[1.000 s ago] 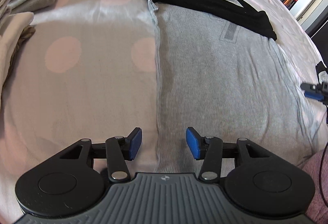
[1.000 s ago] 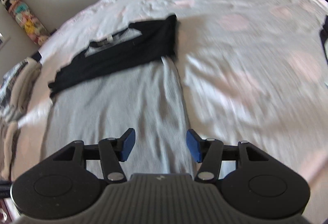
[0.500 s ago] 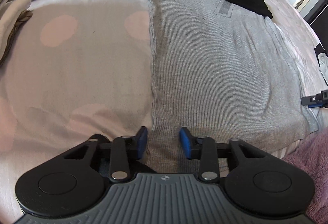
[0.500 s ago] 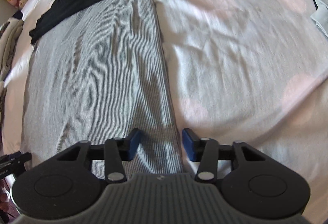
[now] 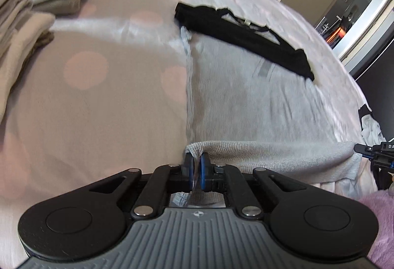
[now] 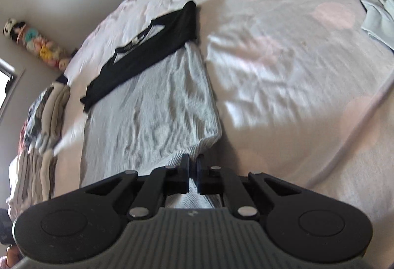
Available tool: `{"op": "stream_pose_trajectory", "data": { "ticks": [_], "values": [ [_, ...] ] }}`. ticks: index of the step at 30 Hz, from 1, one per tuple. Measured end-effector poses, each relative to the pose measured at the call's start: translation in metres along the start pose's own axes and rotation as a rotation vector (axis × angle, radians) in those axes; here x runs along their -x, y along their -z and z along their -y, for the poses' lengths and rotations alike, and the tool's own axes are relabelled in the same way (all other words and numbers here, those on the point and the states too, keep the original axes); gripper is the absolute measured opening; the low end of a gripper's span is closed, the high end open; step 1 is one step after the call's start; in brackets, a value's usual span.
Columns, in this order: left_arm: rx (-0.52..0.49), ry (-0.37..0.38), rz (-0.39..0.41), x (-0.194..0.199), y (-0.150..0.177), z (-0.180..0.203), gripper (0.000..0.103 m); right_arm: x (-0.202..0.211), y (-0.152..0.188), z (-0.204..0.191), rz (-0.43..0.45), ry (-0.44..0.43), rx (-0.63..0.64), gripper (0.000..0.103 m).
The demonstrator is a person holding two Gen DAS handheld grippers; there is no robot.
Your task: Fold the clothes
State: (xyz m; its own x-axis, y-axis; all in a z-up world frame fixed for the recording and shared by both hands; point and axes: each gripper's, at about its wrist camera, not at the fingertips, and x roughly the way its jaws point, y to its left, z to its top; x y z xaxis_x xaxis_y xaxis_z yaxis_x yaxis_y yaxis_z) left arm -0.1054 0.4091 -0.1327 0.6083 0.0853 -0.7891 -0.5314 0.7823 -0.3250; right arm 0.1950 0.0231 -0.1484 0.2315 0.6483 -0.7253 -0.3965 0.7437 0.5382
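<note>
Change: both grippers, open 0.5 s ago, now pinch the grey shirt (image 5: 246, 101) hem, lifted.
Left gripper (image 5: 196, 165): clamped on hem corner.
Right gripper (image 6: 192, 165): clamped likewise.
Meaning: fold toward black collar band (image 5: 241, 35) begins.

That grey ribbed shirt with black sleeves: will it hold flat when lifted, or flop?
The grey ribbed shirt will probably flop: its hem already curls over the left gripper. Likely light, pinched thin by the right gripper. Its wrinkles suggest soft cloth.

I'm seeing a grey ribbed shirt (image 5: 246, 101) with black sleeves (image 5: 241, 35), lying on pale pink-dotted bedding (image 5: 86, 67).
</note>
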Motion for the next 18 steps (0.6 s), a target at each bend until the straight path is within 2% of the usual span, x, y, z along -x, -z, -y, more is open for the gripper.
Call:
{"op": "stream_pose_trajectory", "data": {
  "ticks": [6,10,12,15,18],
  "values": [
    [-0.003,-0.029,0.008,-0.028,-0.024,-0.003,0.004,-0.037,-0.024,-0.009,0.023,0.03,0.035,0.006],
    [-0.011,-0.059,-0.026,-0.055,-0.024,-0.009,0.004,-0.058,-0.028,-0.003,0.001,0.052,0.018,0.007],
    [-0.033,-0.072,-0.025,-0.061,-0.022,-0.008,0.006,-0.066,-0.028,0.001,-0.016,0.06,0.005,0.011],
    [-0.083,-0.086,-0.012,-0.058,-0.021,-0.003,0.008,-0.064,-0.028,0.002,-0.011,0.055,-0.001,0.012],
    [-0.111,-0.087,0.002,-0.042,-0.022,-0.001,0.01,-0.049,-0.028,0.0,0.036,0.042,0.004,0.035]
  ]
}}
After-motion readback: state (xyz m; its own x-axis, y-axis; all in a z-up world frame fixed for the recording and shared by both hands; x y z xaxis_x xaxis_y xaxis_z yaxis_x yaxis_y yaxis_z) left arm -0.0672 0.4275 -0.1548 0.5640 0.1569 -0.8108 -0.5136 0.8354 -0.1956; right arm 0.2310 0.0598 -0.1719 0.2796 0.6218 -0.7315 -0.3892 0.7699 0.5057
